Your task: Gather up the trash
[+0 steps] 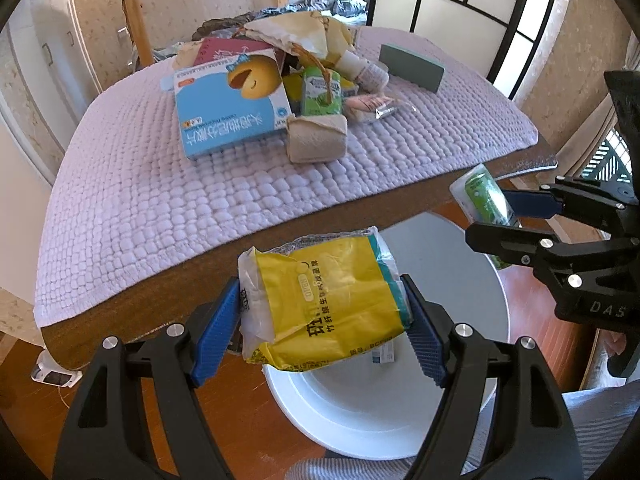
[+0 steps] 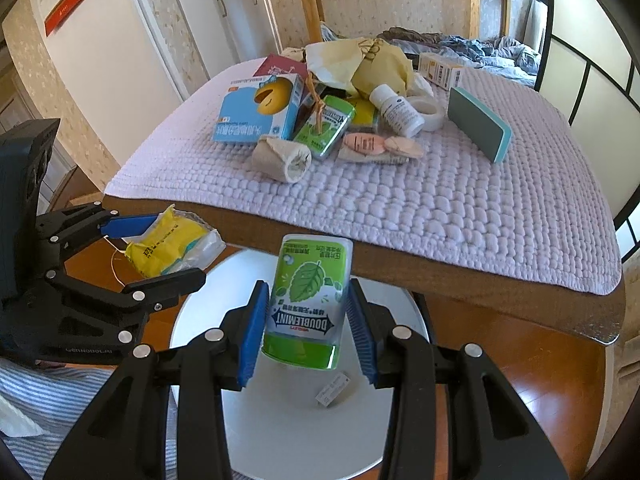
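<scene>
Wooden table point(image 1: 340, 216) covered by a lilac quilted mat point(image 1: 168, 208). Clutter heaped at the far side: blue cardboard box with a yellow smiley point(image 1: 230, 108), green tin point(image 2: 324, 126), rolled beige cloth point(image 1: 316, 140), white bottle point(image 2: 396, 110), grey-green block point(image 2: 478, 128), crumpled yellow paper bag point(image 2: 360, 60).

White round bin point(image 1: 452, 292) stands on the wood floor just below the table edge; a small carton point(image 2: 332, 390) lies inside.

Left gripper point(image 1: 324, 320): fingers clenched on a crumpled yellow plastic tissue packet point(image 1: 324, 300), above the bin rim.

Right gripper point(image 2: 306, 320): fingers grasping a green mint-leaf Doublemint bottle point(image 2: 306, 300), upside down, over the bin.
</scene>
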Motion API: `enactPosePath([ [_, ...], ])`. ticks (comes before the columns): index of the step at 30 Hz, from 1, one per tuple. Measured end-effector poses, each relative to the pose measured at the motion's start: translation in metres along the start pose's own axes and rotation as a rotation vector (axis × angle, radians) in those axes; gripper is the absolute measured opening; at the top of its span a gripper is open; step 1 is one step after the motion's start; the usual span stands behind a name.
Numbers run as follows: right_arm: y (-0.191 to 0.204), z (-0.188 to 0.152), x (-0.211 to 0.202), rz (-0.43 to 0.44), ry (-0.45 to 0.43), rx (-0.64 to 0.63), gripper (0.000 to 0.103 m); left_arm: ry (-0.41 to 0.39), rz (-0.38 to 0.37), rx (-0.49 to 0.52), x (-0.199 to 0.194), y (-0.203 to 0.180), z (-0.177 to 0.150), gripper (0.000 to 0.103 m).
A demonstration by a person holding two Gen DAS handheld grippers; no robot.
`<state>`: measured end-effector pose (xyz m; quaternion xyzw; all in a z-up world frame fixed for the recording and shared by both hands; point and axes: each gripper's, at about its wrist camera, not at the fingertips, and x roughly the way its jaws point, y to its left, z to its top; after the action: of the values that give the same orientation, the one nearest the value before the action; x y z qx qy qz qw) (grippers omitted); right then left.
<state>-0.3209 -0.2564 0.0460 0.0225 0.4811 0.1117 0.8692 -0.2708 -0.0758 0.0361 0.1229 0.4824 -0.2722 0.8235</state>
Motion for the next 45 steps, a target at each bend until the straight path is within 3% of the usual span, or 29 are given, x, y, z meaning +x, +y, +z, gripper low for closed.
enactPosePath([
  [21,0.014,-0.013,0.013,0.004,0.079,0.008,0.040,0.120,-0.009,-0.010,0.013,-0.009,-0.027,0.078],
  [45,0.021,-0.017,0.041,0.014,0.114,0.037,0.037,0.175,-0.018,-0.001,0.047,-0.010,-0.028,0.078],
])
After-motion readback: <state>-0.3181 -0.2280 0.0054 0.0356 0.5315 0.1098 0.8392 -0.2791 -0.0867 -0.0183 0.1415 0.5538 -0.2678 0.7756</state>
